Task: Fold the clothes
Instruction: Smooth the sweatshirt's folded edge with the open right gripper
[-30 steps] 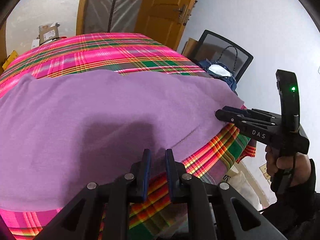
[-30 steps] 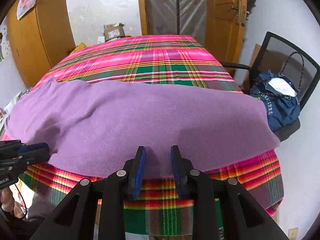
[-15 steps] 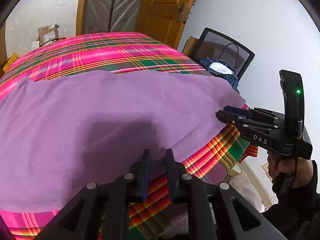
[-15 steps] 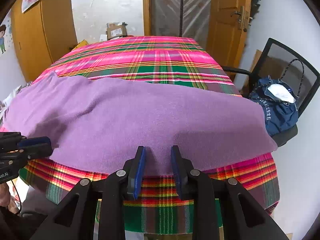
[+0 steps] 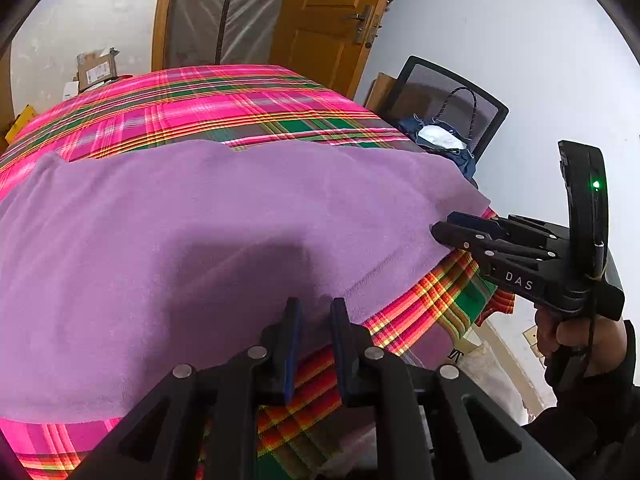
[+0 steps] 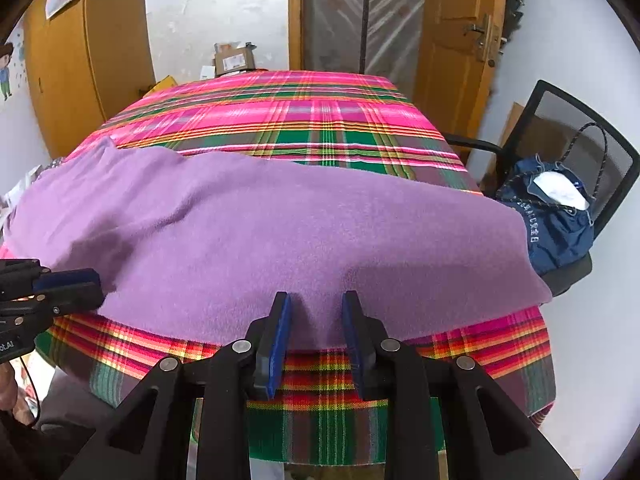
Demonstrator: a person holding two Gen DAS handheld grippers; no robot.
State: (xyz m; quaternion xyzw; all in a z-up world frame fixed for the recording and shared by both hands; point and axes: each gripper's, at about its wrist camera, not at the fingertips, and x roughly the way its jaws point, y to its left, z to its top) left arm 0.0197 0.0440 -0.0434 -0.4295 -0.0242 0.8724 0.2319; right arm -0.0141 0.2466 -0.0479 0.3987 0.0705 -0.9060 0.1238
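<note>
A: How many cloths do you count?

B: Two. One purple cloth [image 6: 280, 232] lies flat across the near half of the desk [image 6: 320, 412], over one plaid cover [image 6: 288, 116]. Its near hem runs close to the desk's front edge.

A: And the hand-held grippers?

B: Two. In its own view the left hand-held gripper [image 5: 314, 312] sits at 6 o'clock, jaws a narrow gap apart, tips over the purple hem. The fabric shows between them, but the pads do not pinch it. The right hand-held gripper [image 6: 316, 304] does the same at 6 o'clock in its view, with a wider gap.

A: Any writing?

B: "DAS" in white on the right one's body, seen at 3 o'clock from the left camera. The left one shows letters ending "AI" at 9 o'clock, cut off. The blue bag [image 6: 556, 220] carries white characters too small to read.

A: Other things?

B: One mesh chair [image 6: 580, 128] under that bag, one cardboard box [image 6: 234, 58] at 12 o'clock, one wooden door [image 6: 456, 40].
</note>
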